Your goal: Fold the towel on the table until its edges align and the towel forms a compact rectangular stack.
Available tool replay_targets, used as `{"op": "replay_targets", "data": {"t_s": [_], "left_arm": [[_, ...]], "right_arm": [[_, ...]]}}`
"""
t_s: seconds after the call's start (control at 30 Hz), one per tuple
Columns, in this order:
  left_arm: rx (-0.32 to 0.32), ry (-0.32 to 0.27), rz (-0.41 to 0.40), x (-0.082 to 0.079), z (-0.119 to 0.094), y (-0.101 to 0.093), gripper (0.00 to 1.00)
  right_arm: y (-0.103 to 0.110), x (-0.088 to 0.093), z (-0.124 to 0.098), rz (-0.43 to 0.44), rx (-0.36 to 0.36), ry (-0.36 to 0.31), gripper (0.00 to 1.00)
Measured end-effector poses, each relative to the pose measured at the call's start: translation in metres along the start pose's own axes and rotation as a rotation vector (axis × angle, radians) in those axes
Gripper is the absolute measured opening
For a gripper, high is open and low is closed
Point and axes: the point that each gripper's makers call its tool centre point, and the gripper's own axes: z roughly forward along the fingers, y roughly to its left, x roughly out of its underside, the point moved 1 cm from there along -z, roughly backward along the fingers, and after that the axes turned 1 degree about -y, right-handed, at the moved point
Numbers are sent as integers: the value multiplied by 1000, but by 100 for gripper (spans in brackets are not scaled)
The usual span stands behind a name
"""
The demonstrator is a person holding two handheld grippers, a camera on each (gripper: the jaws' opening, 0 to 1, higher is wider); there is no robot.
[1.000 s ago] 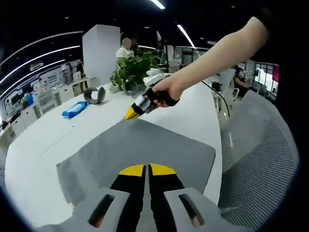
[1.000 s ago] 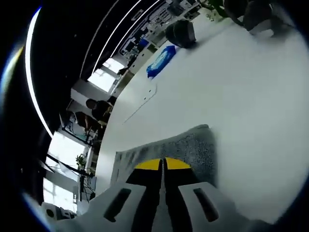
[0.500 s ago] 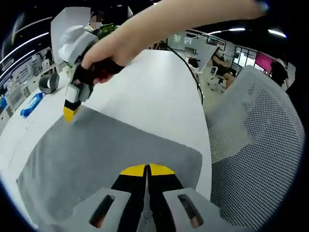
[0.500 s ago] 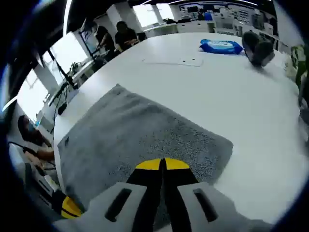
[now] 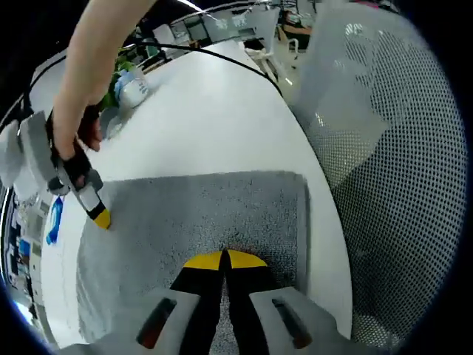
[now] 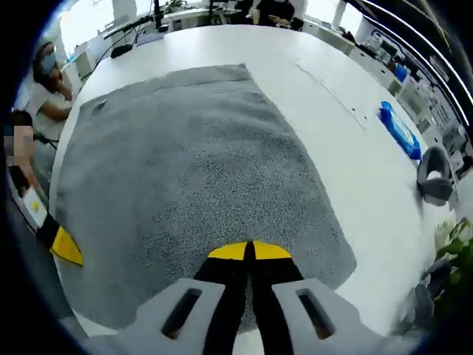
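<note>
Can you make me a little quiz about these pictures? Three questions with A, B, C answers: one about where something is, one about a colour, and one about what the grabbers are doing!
1. Where does the blue packet lie?
A. On the white table, off the towel
B. On top of the towel
C. On the mesh chair

2. What colour is the towel?
A. Red
B. Grey
C. Green

3. What are the jaws of the right gripper doing?
A. Gaping wide open
B. Holding a cup
C. Closed together at the towel's edge

Answers: 1 A, the packet sits on bare table past the towel's side. 2 B, the cloth is speckled grey in both views. 3 C, the yellow tips meet with no gap over the towel's near edge; the left gripper looks the same.
</note>
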Motion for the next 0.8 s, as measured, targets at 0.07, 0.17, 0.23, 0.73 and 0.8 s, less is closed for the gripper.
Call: {"op": "replay_targets", "data": {"t_s": [0.07, 0.17, 0.23, 0.73, 0.8], "left_arm": [[5, 38, 50, 0, -1, -3, 1], [26, 71, 44, 1, -3, -6, 1], [37, 87, 26, 2, -4, -7, 1], [7, 314, 135, 24, -19, -20, 1], [13, 359, 170, 27, -22, -20, 1]], "right_arm": [[3, 0, 0, -139, 34, 55, 0], [9, 0, 0, -342, 86, 172, 0], [11, 2, 1, -452, 126, 257, 0], [19, 23, -10, -190, 97, 352, 0], [21, 25, -12, -188, 94, 370, 0]]}}
